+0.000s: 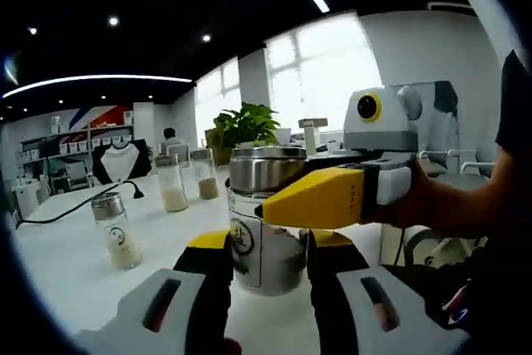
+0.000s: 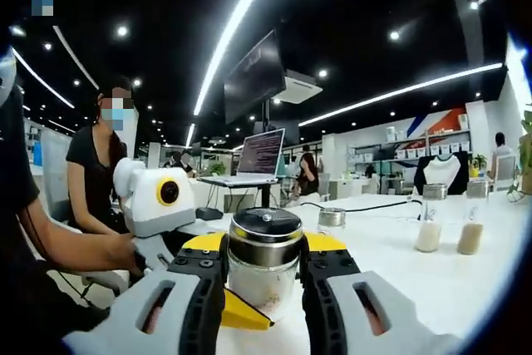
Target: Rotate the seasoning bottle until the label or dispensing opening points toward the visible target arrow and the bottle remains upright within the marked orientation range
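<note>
You're clamping the seasoning bottle [image 1: 264, 234] upright on the white table [image 1: 66, 263] with both grippers: left gripper [image 1: 266, 268] squeezing its glass body, right gripper [image 2: 263, 270] closing around it below the cap.

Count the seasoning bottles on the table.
4: one bottle between the left gripper jaws, one nearer left, two farther back. Others may be hidden.

The label of the seasoning bottle [image 1: 264, 243] is partly covered by the left gripper [image 1: 268, 268] jaws, its neck is crossed by the right gripper [image 1: 332, 197], and the far shelves [image 1: 79, 145] remain too small to read.
</note>
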{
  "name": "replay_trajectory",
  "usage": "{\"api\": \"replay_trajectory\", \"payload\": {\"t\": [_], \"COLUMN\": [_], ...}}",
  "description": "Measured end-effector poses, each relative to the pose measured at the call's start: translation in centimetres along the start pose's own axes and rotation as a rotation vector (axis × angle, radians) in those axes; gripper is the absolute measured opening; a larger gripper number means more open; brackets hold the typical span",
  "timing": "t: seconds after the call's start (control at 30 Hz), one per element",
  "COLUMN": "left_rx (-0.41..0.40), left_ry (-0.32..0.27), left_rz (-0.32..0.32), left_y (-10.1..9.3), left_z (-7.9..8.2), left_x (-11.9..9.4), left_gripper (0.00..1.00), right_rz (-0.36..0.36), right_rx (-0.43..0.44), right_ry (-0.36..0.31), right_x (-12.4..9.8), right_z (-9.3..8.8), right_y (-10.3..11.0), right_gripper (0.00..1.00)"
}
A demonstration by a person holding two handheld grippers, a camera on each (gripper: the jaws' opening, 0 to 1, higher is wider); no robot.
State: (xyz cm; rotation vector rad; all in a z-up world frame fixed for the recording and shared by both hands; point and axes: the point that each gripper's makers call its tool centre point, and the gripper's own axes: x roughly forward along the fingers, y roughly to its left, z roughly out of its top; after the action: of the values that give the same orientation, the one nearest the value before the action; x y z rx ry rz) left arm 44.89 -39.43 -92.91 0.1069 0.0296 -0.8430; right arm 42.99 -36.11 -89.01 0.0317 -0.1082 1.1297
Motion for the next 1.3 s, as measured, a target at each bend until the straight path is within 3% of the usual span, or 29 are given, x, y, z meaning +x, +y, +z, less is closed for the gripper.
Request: {"api": "replay_trajectory", "payload": {"t": [0.13, 0.4, 0.53, 0.63, 0.77, 0.83, 0.93, 1.07, 1.2, 1.3], "left_rx": [0.006, 0.085, 0.171, 0.147, 0.178, 0.171, 0.162, 0.132, 0.180, 0.125], "left_ry": [-0.014, 0.003, -0.004, -0.038, -0.051, -0.044, -0.045, -0.040, -0.030, -0.042], "left_rz": [0.105, 0.222, 0.365, 0.404, 0.461, 0.452, 0.411, 0.290, 0.227, 0.123], "left_y": [0.6, 1.0, 2.0, 1.9, 2.1, 2.1, 2.0, 1.1, 0.9, 0.2], "left_z": [0.0, -0.6, -0.2, 0.1, 0.3, 0.1, -0.2, -0.3, 0.1, 0.4], "left_x": [0.1, -0.2, -0.7, -0.8, -1.1, -1.0, -1.0, -0.7, -0.6, -0.5], "left_gripper": [0.36, 0.36, 0.36, 0.36, 0.36, 0.36, 0.36, 0.36, 0.36, 0.35], "right_rz": [-0.122, -0.199, -0.247, -0.286, -0.311, -0.326, -0.288, -0.242, -0.195, -0.129], "right_rx": [0.064, 0.025, -0.008, -0.011, -0.018, -0.006, 0.012, 0.017, -0.018, -0.047], "right_ry": [-0.040, -0.018, -0.035, -0.050, -0.042, -0.022, -0.013, 0.002, -0.004, -0.001], "right_x": [0.0, 0.4, 0.6, 0.7, 0.9, 0.8, 0.7, 0.4, 0.1, -0.1], "right_z": [0.2, -0.2, 0.2, 0.7, 0.9, 0.6, 0.3, 0.3, 0.9, 1.2], "right_y": [-1.1, -0.9, -1.0, -1.1, -1.0, -1.3, -1.5, -1.7, -1.5, -1.3], "right_gripper": [0.31, 0.31, 0.31, 0.31, 0.31, 0.31, 0.30, 0.30, 0.30, 0.30]}}
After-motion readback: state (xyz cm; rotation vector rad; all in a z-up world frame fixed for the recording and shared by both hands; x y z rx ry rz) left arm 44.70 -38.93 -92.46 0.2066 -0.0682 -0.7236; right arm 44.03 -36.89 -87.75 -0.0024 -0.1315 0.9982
